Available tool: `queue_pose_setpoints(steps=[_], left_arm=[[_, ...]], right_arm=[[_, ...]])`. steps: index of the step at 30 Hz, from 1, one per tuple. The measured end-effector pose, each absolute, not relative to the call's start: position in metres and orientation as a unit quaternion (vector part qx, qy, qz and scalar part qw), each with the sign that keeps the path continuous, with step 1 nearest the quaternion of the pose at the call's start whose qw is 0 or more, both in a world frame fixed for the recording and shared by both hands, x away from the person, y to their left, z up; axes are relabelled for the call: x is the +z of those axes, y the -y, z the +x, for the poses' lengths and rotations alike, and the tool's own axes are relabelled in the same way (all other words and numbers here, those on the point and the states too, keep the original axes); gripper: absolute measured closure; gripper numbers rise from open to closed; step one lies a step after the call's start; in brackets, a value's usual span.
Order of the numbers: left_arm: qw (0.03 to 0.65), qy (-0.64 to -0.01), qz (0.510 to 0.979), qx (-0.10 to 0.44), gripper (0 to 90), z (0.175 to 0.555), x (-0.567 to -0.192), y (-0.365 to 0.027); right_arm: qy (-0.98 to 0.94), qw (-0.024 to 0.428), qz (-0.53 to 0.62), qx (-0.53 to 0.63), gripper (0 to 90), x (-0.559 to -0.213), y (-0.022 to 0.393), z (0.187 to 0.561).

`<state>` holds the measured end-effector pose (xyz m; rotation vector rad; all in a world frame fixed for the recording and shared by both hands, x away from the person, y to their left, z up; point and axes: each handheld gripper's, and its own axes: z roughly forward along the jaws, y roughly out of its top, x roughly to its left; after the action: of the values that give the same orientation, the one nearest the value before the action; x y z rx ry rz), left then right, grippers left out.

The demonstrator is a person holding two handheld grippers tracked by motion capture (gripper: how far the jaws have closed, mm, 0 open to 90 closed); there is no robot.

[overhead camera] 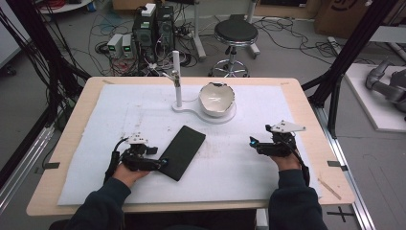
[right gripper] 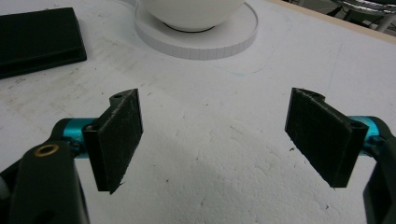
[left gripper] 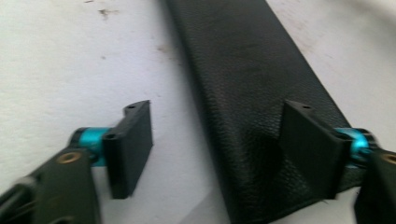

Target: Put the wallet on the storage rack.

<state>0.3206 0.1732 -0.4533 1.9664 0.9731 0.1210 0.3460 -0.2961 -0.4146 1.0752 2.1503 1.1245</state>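
A flat black leather-textured case (overhead camera: 183, 151) lies slantwise on the white mat, left of centre. My left gripper (overhead camera: 163, 163) is low at the case's near end. In the left gripper view its jaws stand apart: one pad over the bare mat, the other over the case (left gripper: 247, 93), whose long edge runs between them. No pad presses on it, so the left gripper (left gripper: 215, 112) is open. My right gripper (overhead camera: 252, 142) rests at the right of the mat, open (right gripper: 215, 100) with bare mat between its pads. The case's corner (right gripper: 37, 39) lies far left in that view.
A white bowl (overhead camera: 216, 98) with a chipped-looking rim sits on a round white base (right gripper: 210, 39) at the back centre, joined to an upright white post (overhead camera: 176, 79). The white foam mat (overhead camera: 239, 167) covers most of the wooden table (overhead camera: 313, 143). A stool and cables lie beyond.
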Motion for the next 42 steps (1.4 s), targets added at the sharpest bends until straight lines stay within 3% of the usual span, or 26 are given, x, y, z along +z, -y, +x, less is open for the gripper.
queue_pose_setpoints(steps=[1, 5, 9, 15, 25, 32, 42], left_arm=[[0.460, -0.383, 0.800, 0.038, 48.0, 0.321, -0.453, -0.173], [0.472, -0.393, 0.789, 0.001, 55.5, 0.322, -0.454, -0.175], [0.490, -0.412, 0.768, 0.000, 68.3, 0.320, -0.455, -0.177], [0.519, -0.418, 0.746, -0.004, 78.1, 0.319, -0.452, -0.180], [0.536, -0.366, 0.758, 0.062, 81.3, 0.331, -0.411, -0.171], [0.537, -0.326, 0.764, 0.145, 81.6, 0.338, -0.388, -0.153], [0.546, -0.314, 0.763, 0.146, 80.1, 0.333, -0.405, -0.149]], right_arm=[[-0.786, 0.242, 0.394, 0.411, 19.2, -0.415, 0.296, 0.346], [-0.787, 0.242, 0.393, 0.410, 19.2, -0.414, 0.295, 0.346], [-0.788, 0.241, 0.390, 0.410, 19.2, -0.414, 0.293, 0.346], [-0.787, 0.240, 0.394, 0.411, 19.2, -0.414, 0.294, 0.347], [-0.786, 0.243, 0.395, 0.410, 19.2, -0.414, 0.295, 0.346], [-0.786, 0.241, 0.396, 0.410, 19.2, -0.415, 0.295, 0.346], [-0.786, 0.241, 0.397, 0.408, 19.2, -0.415, 0.296, 0.345]])
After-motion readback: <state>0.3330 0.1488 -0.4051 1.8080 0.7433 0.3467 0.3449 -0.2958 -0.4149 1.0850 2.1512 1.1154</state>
